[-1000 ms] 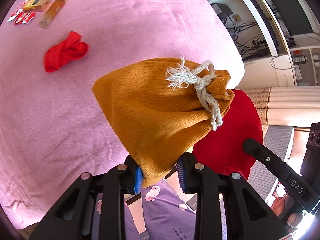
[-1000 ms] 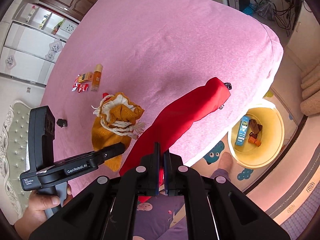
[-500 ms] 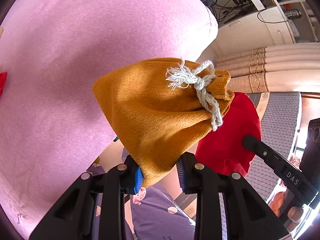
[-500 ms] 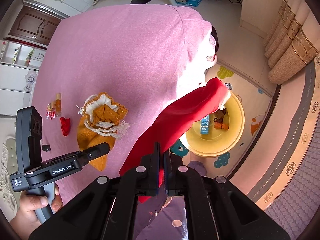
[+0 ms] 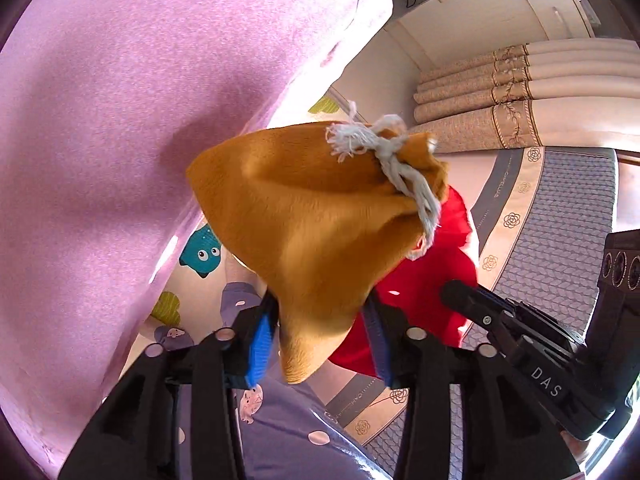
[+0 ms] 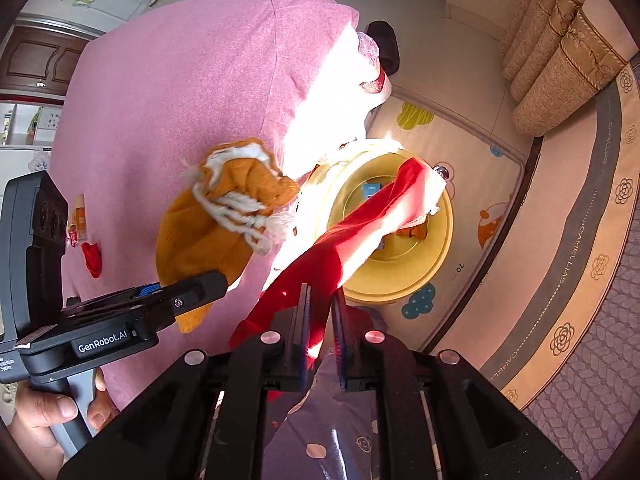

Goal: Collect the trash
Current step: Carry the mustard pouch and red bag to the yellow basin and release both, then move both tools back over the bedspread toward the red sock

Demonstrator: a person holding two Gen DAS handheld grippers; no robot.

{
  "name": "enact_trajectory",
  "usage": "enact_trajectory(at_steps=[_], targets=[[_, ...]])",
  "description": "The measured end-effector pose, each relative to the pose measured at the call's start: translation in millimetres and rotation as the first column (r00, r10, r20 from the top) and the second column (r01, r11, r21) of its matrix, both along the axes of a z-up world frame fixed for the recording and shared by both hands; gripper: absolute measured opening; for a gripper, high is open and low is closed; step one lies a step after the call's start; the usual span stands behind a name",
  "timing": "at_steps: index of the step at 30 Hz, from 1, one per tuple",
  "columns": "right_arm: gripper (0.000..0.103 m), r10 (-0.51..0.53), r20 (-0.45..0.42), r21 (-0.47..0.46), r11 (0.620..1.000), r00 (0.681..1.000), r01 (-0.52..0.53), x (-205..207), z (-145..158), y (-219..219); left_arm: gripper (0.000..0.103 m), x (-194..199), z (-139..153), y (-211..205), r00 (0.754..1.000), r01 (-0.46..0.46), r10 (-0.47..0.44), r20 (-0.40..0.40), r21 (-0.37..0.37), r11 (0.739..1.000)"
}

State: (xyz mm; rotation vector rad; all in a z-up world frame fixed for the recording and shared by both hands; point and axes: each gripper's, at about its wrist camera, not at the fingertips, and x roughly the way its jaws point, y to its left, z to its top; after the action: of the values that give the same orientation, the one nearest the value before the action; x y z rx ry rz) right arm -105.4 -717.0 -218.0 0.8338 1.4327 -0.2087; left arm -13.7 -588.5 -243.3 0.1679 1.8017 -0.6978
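Trash first: an orange drawstring pouch (image 5: 312,220) hangs between the left gripper's (image 5: 320,332) jaws, and those jaws have just been opening — the blue pads (image 5: 258,340) stand off the cloth on both sides, so the grip looks released, with the pouch's bottom tip between them. Over on the other side, the right gripper (image 6: 322,320) has a red cloth (image 6: 360,232) running up from between its jaws; they have just been opening too, there's a gap showing, and whether the pads touch the fabric I can't tell from this angle. That red cloth stretches out right over a yellow basin (image 6: 440,248) on the floor, which has a blue packet (image 6: 370,190) and something orange-brown in it, half hidden behind the cloth.

Around them, a pink bedspread (image 6: 180,100) fills the left of both views, its corner blown out by sunlight. Way back on it lie a small red scrap (image 6: 93,258) and some little packets (image 6: 78,220), too small to read. The floor is a pale play mat with cartoon shapes (image 6: 472,168), bordered by a grey patterned carpet (image 6: 592,280), with beige curtains (image 6: 560,60) beyond. A hand (image 6: 40,412) grips the left handle at the frame's edge, cut off. Purple dotted clothing (image 5: 288,440) shows below the jaws.
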Motion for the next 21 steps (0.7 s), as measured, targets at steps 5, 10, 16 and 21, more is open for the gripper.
enact_trajectory(at_steps=[5,10,16,21], targets=[[0.036,-0.038,-0.010,-0.004,0.999,0.999,0.038,-9.8,-2.9,-12.3,0.071,-4.8,-0.3,-7.6,1.000,0.023,-0.023,0.009,0.029,0.999],[0.036,-0.063,-0.006,0.009,0.998,0.998,0.063,-14.8,-1.7,-14.9,0.071,-5.8,3.8,-2.7,1.000,0.017,-0.018,0.025,0.040,0.999],[0.036,-0.029,0.004,0.008,1.000,1.000,0.029,-5.1,5.7,-5.1,0.071,1.6,19.2,18.8,0.999,-0.002,0.000,0.054,0.030,1.000],[0.036,0.015,0.028,-0.006,1.000,0.999,-0.015,12.4,19.6,12.1,0.071,12.2,33.8,45.6,0.996,-0.046,0.044,0.075,0.018,0.999]])
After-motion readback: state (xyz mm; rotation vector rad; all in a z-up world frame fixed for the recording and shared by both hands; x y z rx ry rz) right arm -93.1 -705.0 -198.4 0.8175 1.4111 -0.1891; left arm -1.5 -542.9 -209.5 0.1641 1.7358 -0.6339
